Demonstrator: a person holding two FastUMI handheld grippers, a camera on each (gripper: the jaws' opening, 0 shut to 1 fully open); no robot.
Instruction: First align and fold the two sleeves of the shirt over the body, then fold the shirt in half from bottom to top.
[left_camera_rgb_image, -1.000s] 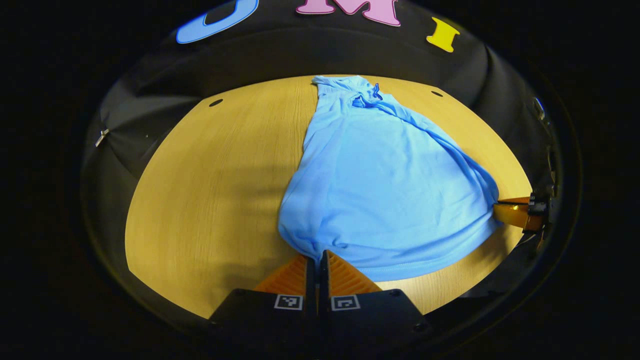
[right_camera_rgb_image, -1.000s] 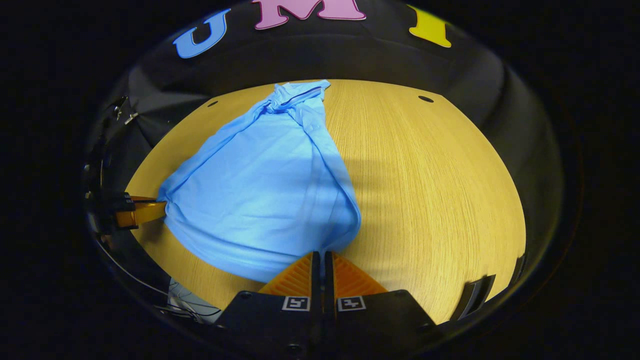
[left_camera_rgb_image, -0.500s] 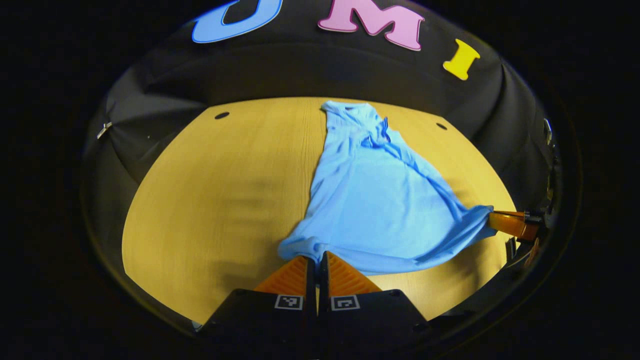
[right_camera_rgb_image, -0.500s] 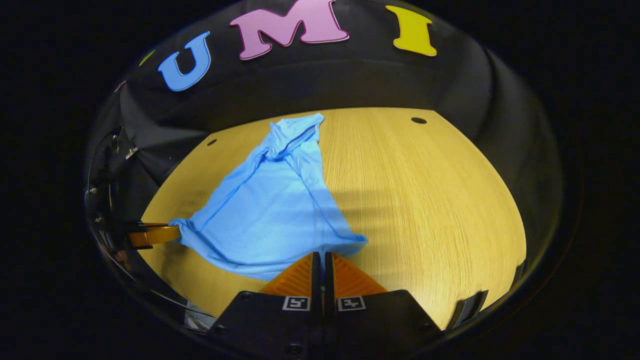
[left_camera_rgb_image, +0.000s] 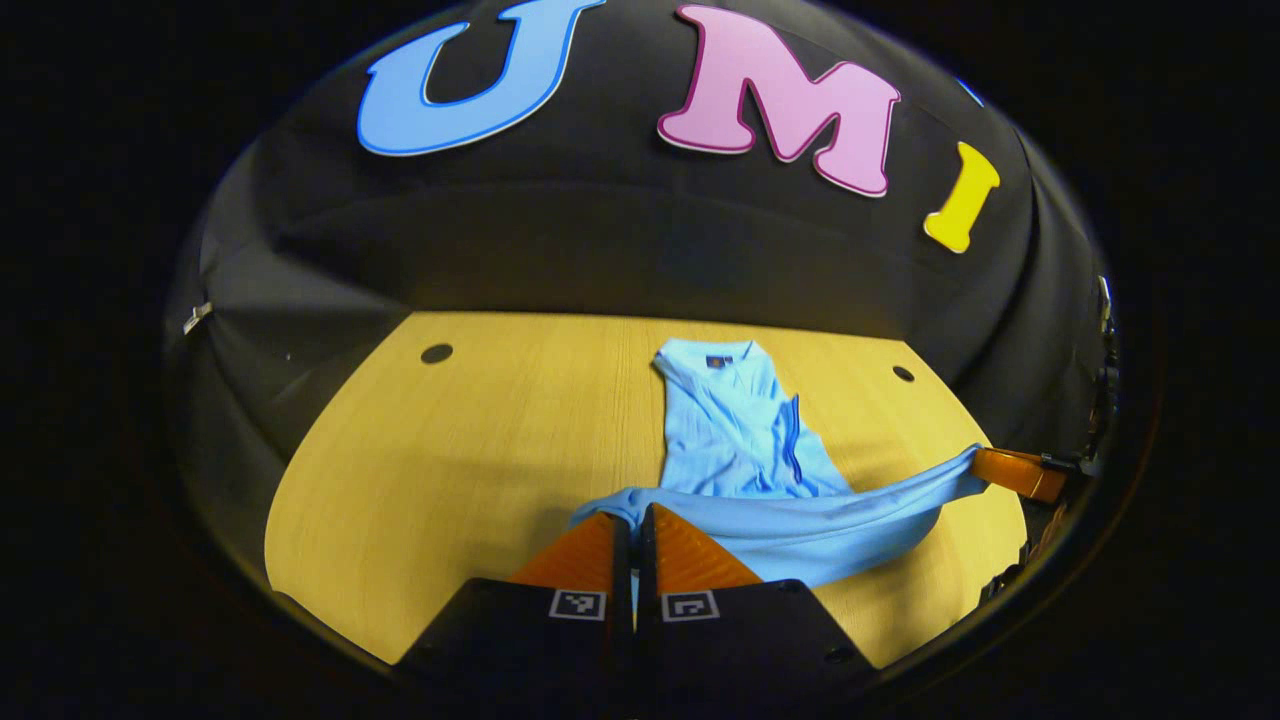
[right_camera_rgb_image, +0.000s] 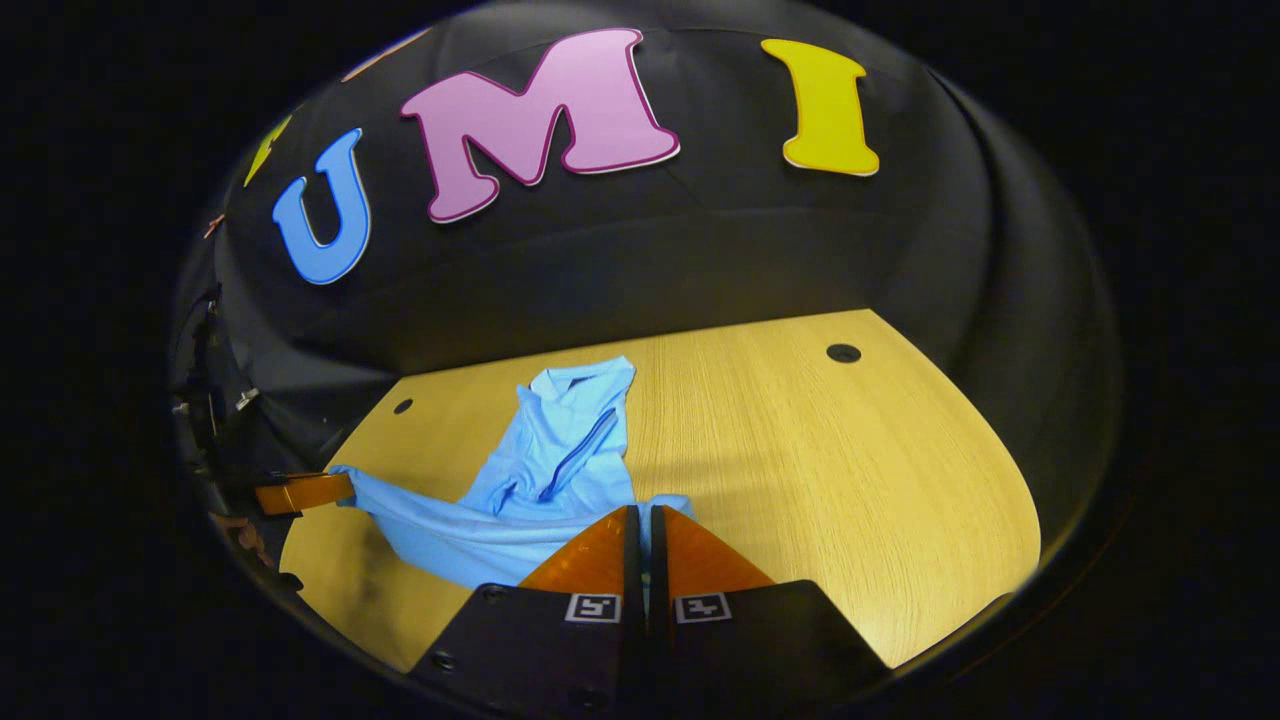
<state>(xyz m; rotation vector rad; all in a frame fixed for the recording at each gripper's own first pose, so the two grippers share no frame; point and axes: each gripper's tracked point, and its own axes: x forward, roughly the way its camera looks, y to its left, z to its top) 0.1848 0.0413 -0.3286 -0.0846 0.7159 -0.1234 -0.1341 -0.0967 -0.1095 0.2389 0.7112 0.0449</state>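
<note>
The left gripper (left_camera_rgb_image: 635, 520) sits at the bottom of the left gripper view with its two fingers pressed together on one corner of the hem of the light blue short-sleeved polo shirt (left_camera_rgb_image: 745, 440). The hem hangs in a sagging band from that corner across to the right gripper (left_camera_rgb_image: 985, 466), seen at the right edge of this view pinching the other hem corner. The rest of the shirt lies flat on the light wooden bench (left_camera_rgb_image: 450, 470), collar towards the far edge, placket showing, with the lifted hem held above it. Two small dark holes mark the bench near its far corners.

In the right gripper view, the right gripper (right_camera_rgb_image: 642, 522) is clamped on its hem corner of the shirt (right_camera_rgb_image: 560, 460) at the bottom centre. The cloth band stretches left to the left gripper (right_camera_rgb_image: 335, 488), closed on the far corner near the bench (right_camera_rgb_image: 850, 480) edge. The collar end rests on the wood beyond
</note>
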